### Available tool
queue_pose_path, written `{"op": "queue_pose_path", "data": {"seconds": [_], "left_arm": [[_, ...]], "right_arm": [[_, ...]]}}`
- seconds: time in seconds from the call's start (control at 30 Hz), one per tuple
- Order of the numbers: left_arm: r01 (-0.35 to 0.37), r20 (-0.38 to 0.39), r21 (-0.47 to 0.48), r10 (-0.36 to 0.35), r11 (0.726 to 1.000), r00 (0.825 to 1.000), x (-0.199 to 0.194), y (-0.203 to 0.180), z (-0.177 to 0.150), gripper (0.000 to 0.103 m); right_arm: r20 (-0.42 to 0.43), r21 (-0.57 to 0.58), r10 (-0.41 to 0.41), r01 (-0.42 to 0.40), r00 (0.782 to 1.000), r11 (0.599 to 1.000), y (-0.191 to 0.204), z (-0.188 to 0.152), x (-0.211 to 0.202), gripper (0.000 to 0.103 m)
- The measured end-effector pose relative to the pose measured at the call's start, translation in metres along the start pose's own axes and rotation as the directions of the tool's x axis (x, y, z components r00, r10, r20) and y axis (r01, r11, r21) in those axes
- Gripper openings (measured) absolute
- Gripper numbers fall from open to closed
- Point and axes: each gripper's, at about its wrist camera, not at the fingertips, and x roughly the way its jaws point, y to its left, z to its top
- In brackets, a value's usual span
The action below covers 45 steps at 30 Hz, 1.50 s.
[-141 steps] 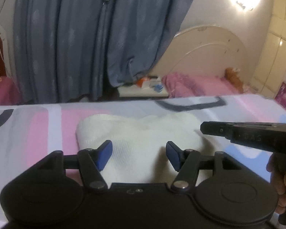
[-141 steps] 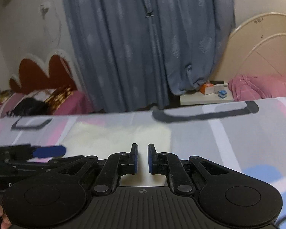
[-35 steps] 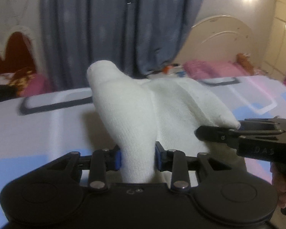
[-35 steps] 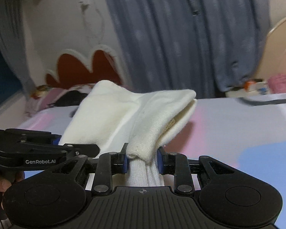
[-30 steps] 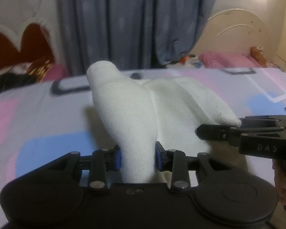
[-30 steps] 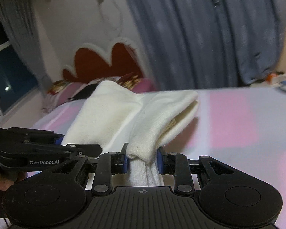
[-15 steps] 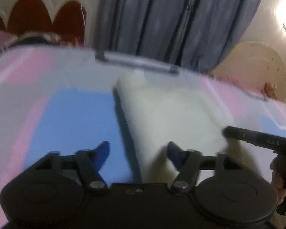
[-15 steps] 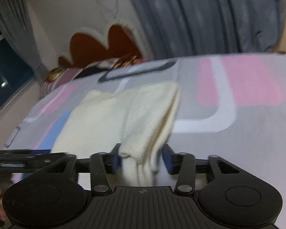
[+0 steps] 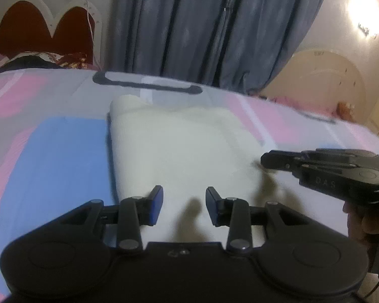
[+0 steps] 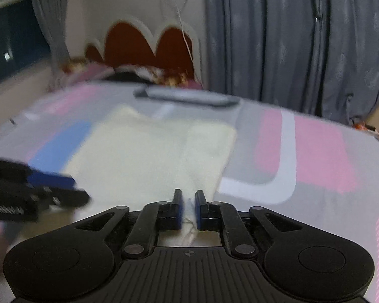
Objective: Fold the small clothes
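Note:
A cream knitted garment [image 9: 179,146] lies folded flat on the patterned bed sheet [image 9: 50,151]; it also shows in the right wrist view [image 10: 149,156]. My left gripper [image 9: 184,203] is open and empty, its blue pads just above the garment's near edge. My right gripper [image 10: 188,208] hangs over the garment's near right corner with its jaws nearly together and only a narrow gap between them. It holds nothing. It shows from the side in the left wrist view [image 9: 267,161], at the garment's right edge. The left gripper shows at the left of the right wrist view [image 10: 63,184].
The bed sheet has pink, blue and grey blocks. Blue-grey curtains [image 9: 214,30] hang behind the bed. A red scalloped headboard [image 9: 38,30] stands at the back left and a cream headboard [image 9: 328,75] at the back right.
Both grippers held the garment lifted a second ago, then let it go. It now lies flat on the bed. The left jaws opened; the right jaws released and closed to a narrow gap.

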Motion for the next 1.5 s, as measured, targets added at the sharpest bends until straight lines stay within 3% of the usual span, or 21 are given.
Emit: {"op": "queue_pose_path", "data": {"seconds": [0.13,0.27,0.47,0.77,0.87,0.9,0.93,1.03,1.07,1.13,1.17,1.33,1.5], "left_arm": [[0.000,-0.018,-0.028,0.000,1.000,1.000,-0.018,-0.006,-0.033,0.036],[-0.024,-0.037,-0.050,0.022,0.998,0.999,-0.017,-0.012,-0.054,0.036],[-0.077,-0.027,-0.053,0.076,0.996,0.997,-0.044,-0.032,-0.052,0.036],[-0.098,0.059,-0.003,0.098,0.995,0.993,-0.158,-0.082,-0.082,0.036],[-0.129,0.091,0.011,0.128,0.992,0.988,-0.197,-0.100,-0.096,0.048],[-0.136,0.104,0.010,0.135,0.991,0.985,-0.209,-0.104,-0.102,0.064],[-0.144,0.118,0.011,0.142,0.990,0.983,-0.218,-0.109,-0.106,0.070],[-0.163,0.145,0.012,0.160,0.986,0.976,-0.250,-0.120,-0.121,0.077],[-0.169,0.141,0.006,0.166,0.986,0.976,-0.257,-0.122,-0.124,0.078],[-0.147,0.156,-0.001,0.146,0.989,0.977,-0.276,-0.127,-0.130,0.079],[-0.146,0.169,-0.003,0.145,0.989,0.975,-0.287,-0.130,-0.134,0.080],[-0.155,0.215,0.029,0.146,0.987,0.966,-0.324,-0.149,-0.140,0.081],[-0.191,0.239,0.074,0.168,0.979,0.956,-0.341,-0.164,-0.148,0.082]], "right_arm": [[-0.033,-0.048,0.081,-0.082,0.996,0.995,0.018,-0.019,-0.030,0.008],[-0.170,-0.093,0.029,-0.045,0.985,0.995,0.033,-0.059,-0.022,0.008],[-0.141,-0.024,0.018,-0.021,0.990,0.999,0.037,-0.056,-0.043,0.008],[-0.004,0.023,0.006,-0.006,1.000,1.000,0.068,-0.056,-0.189,0.008],[0.024,0.049,0.010,-0.011,1.000,0.999,0.081,-0.063,-0.233,0.008],[0.027,0.054,0.009,-0.011,1.000,0.998,0.086,-0.067,-0.246,0.008],[0.031,0.060,0.004,-0.006,1.000,0.998,0.093,-0.071,-0.259,0.008],[0.047,0.078,0.001,-0.005,0.999,0.997,0.107,-0.089,-0.299,0.009],[0.053,0.087,-0.007,0.002,0.999,0.996,0.112,-0.093,-0.311,0.014],[0.071,0.108,-0.047,0.039,0.996,0.993,0.120,-0.102,-0.332,0.103],[0.110,0.100,-0.045,0.034,0.993,0.994,0.125,-0.106,-0.342,0.102],[0.125,0.025,-0.093,0.091,0.988,0.996,0.146,-0.114,-0.377,0.102],[0.136,0.030,-0.142,0.139,0.980,0.990,0.149,-0.122,-0.397,0.102]]}}
